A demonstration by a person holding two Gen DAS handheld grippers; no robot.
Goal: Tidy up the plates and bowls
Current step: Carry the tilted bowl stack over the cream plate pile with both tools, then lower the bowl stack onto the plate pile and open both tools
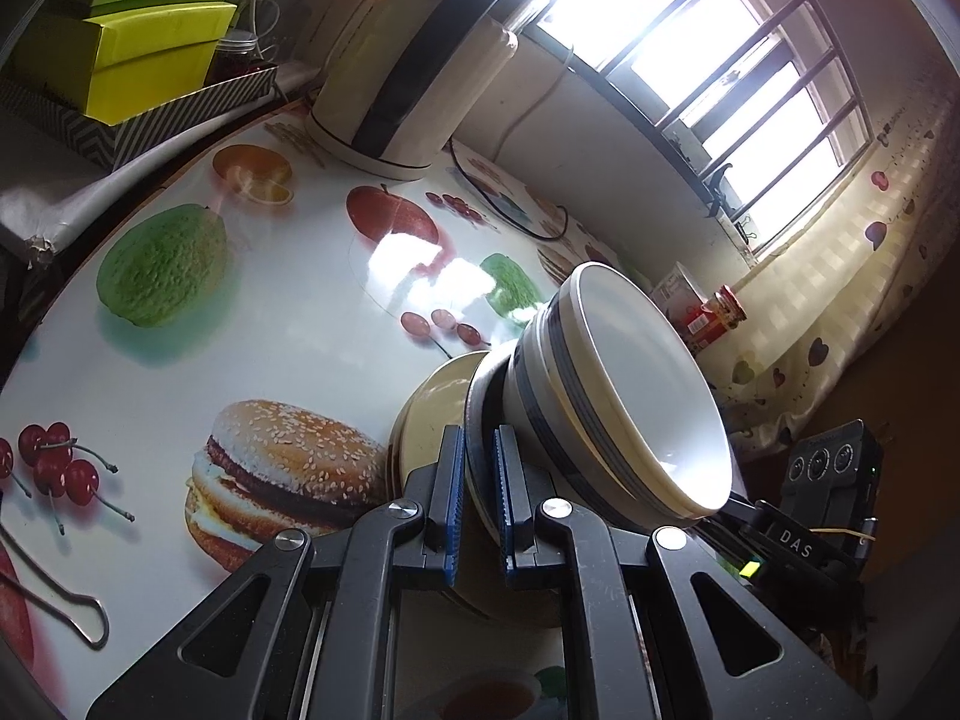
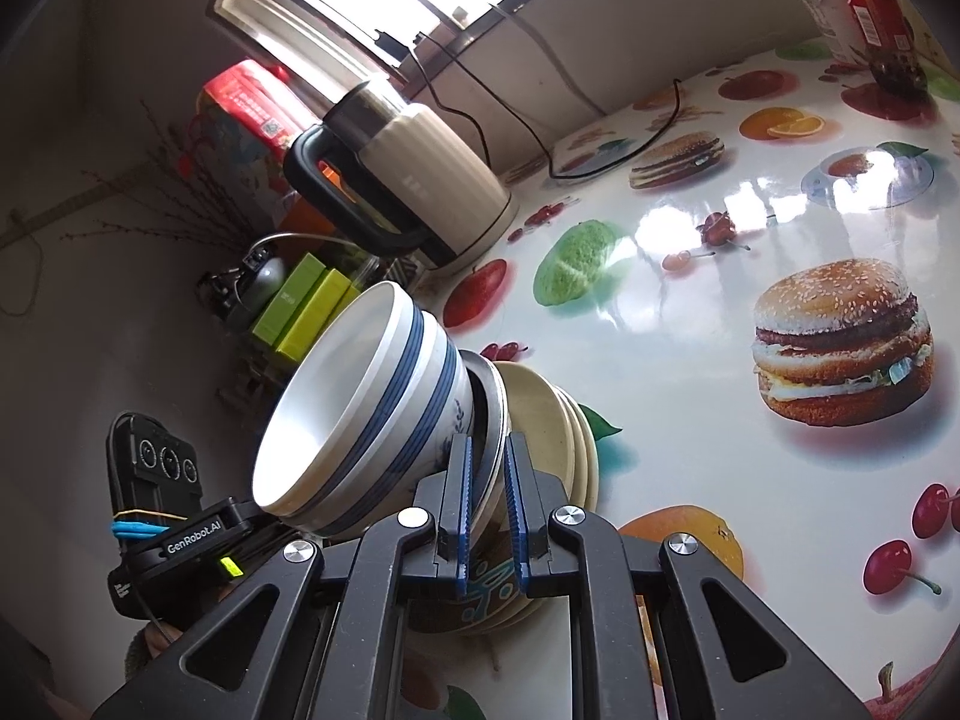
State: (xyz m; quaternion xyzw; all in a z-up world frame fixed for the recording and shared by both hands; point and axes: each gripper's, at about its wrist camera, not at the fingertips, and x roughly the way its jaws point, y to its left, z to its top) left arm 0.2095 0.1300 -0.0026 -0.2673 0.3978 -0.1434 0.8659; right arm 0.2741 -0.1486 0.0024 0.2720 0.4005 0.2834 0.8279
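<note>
1. Left gripper [image 1: 478,483]: blue pads closed on the thin rim of a plate [image 1: 480,420] at the near side of the stack. Right gripper [image 2: 487,495]: pads likewise clamped on a plate rim [image 2: 495,414] from the opposite side.
2. Stack sits over the fruit-and-burger printed table [image 2: 690,324]: cream plates [image 2: 540,414] underneath, blue-striped bowls [image 2: 360,408] nested on top. Whether it rests on the table or is carried, cannot tell.
3. Handling, my read: glazed ceramic, stiff, heavy as a stack, slick, chips easily. Bowls ride loose, could slide if tilted. Rim grips on both sides seem right; keep level.
4. Beyond: cream kettle [image 2: 420,180], green boxes [image 1: 156,54], barred window [image 1: 720,60].
</note>
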